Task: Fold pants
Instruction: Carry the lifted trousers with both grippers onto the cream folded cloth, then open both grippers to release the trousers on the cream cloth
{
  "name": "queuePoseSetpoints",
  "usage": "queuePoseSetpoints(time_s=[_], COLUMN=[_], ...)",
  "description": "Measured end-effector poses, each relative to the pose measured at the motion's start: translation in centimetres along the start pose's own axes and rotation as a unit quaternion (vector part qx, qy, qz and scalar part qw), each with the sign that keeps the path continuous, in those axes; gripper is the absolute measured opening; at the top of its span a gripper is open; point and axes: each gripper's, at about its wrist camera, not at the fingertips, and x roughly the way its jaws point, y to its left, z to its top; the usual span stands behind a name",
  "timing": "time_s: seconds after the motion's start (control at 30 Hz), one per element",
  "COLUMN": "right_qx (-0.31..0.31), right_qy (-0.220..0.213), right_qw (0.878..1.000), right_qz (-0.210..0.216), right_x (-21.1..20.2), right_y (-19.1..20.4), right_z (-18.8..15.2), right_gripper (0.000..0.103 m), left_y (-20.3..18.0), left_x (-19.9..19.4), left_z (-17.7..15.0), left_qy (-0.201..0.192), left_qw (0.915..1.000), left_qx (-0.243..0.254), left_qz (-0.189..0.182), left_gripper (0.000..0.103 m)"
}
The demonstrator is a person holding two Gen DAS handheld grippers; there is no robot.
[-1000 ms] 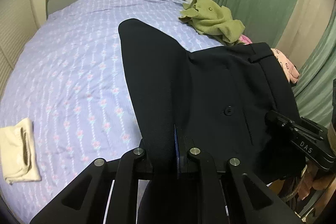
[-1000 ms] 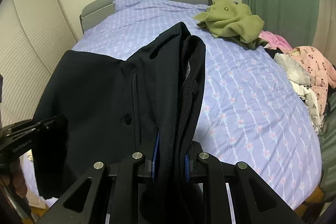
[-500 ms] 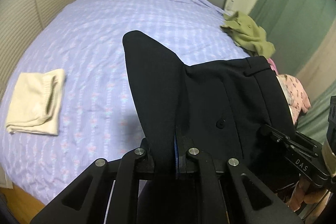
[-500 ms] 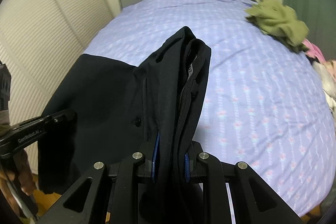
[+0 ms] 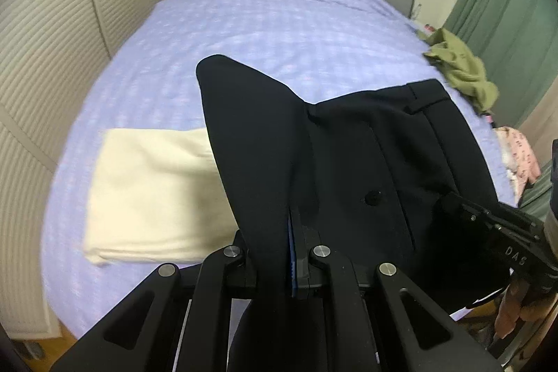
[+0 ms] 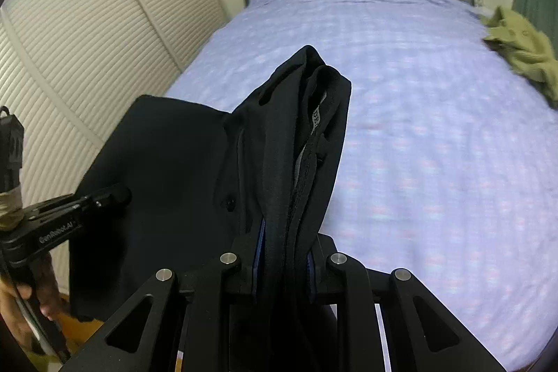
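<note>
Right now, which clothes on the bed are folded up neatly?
The cream-white cloth near the bed's edge is neatly folded flat. The green garment lies crumpled in a heap.

Pants (image 5: 348, 162): smooth matt black woven cloth, one glossy plastic button (image 5: 371, 197).
Bed cover (image 5: 279, 23): soft matt lilac printed cotton.
Folded cream garment (image 5: 150, 194), near left: matt, soft knit.
Olive garment (image 5: 460, 68), far right: rumpled matt cloth.
Left gripper (image 5: 294, 264): matt black plastic, bright metal pins.
Wardrobe doors (image 6: 87, 33): ribbed matt slats.
</note>
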Motion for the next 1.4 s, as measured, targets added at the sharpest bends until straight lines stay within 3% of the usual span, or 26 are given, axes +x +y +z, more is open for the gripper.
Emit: queuePoseSetpoints(time_s=[0.17,0.37,0.53,0.67,0.83,0.87,0.93,0.97,1.07,1.1,1.2,1.3,1.4], right_qx=[-0.005,-0.035,-0.045,-0.035,-0.013,-0.009,-0.004,-0.004,0.0,0.002,-0.024,-0.056,-0.073], right_qy=[0.026,0.072,0.078,0.096,0.12,0.129,0.146,0.148,0.118,0.108,0.075,0.037,0.007], right_qw=[0.999,0.996,0.995,0.995,0.993,0.992,0.989,0.988,0.99,0.991,0.993,0.993,0.991], right_qz=[0.034,0.045,0.031,0.012,0.003,-0.001,-0.023,-0.039,-0.077,-0.08,-0.091,-0.098,-0.11], right_x=[7.5,16.4,19.4,21.9,23.9,24.1,24.3,24.1,21.7,20.6,17.3,12.7,8.0], right_y=[8.3,14.7,15.8,15.1,14.1,13.7,14.1,13.7,12.1,11.6,10.6,9.4,8.2], right_z=[2.1,5.4,5.9,5.7,5.0,4.8,4.9,4.7,4.6,4.6,4.6,4.5,4.2], right_gripper=[0.02,0.02,0.02,0.02,0.024,0.026,0.047,0.051,0.059,0.064,0.07,0.076,0.079], left_y=[11.0,19.6,22.0,23.1,25.5,25.6,25.8,25.6,24.0,23.1,18.7,14.3,8.9], left_x=[1.5,4.7,8.0,11.7,14.9,15.2,15.6,15.5,13.8,12.9,8.7,4.9,0.7], left_z=[1.3,2.9,4.1,4.3,3.3,3.1,2.5,2.2,1.6,1.5,1.1,1.1,0.5], left_qy=[0.009,0.018,0.037,0.067,0.105,0.111,0.124,0.125,0.106,0.098,0.059,0.021,-0.023], left_qw=[0.9992,0.9977,0.9973,0.9936,0.991,0.9894,0.985,0.9819,0.9715,0.9708,0.98,0.9855,0.9892], left_qx=[0.013,0.028,0.034,0.053,0.005,-0.001,-0.006,-0.003,0.022,0.03,0.044,0.053,0.068], left_qz=[0.037,0.059,0.054,0.073,0.083,0.093,0.12,0.142,0.21,0.217,0.185,0.16,0.128], left_gripper=[0.011,0.011,0.012,0.012,0.016,0.023,0.034,0.041,0.047,0.051,0.066,0.07,0.085])
